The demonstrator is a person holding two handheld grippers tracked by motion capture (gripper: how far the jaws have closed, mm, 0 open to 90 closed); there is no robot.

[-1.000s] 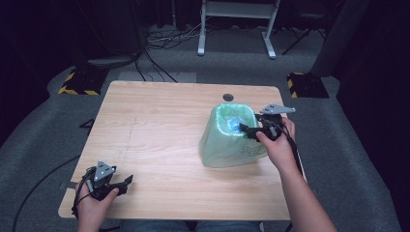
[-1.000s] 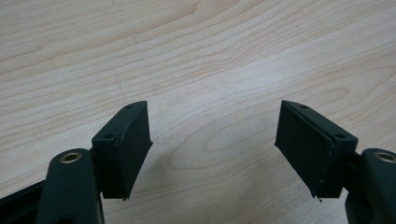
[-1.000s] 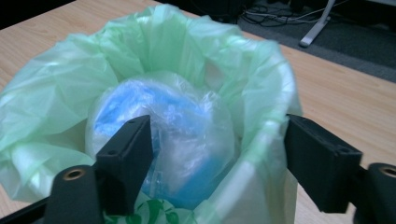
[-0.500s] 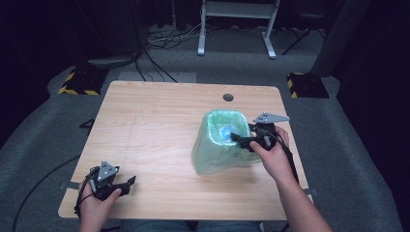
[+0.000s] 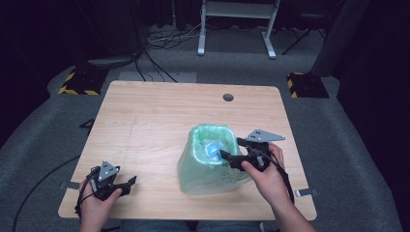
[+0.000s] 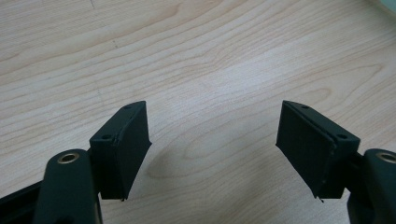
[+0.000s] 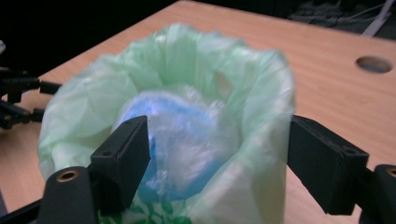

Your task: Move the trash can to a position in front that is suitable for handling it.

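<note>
Though crumpled, the pale green bag (image 5: pixel 208 162) stands open, holding something blue.

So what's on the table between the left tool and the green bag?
Nothing: in the high view, only bare wooden table lies between the left tool and the green bag.

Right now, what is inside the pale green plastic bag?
Inside the pale green plastic bag sits a blue object wrapped in clear film; whatever lies beneath it is hidden by the bag's walls.

obstacle: green bag (image 5: pixel 209 159) front-right | free: table (image 5: pixel 159 121) left, rear
</note>
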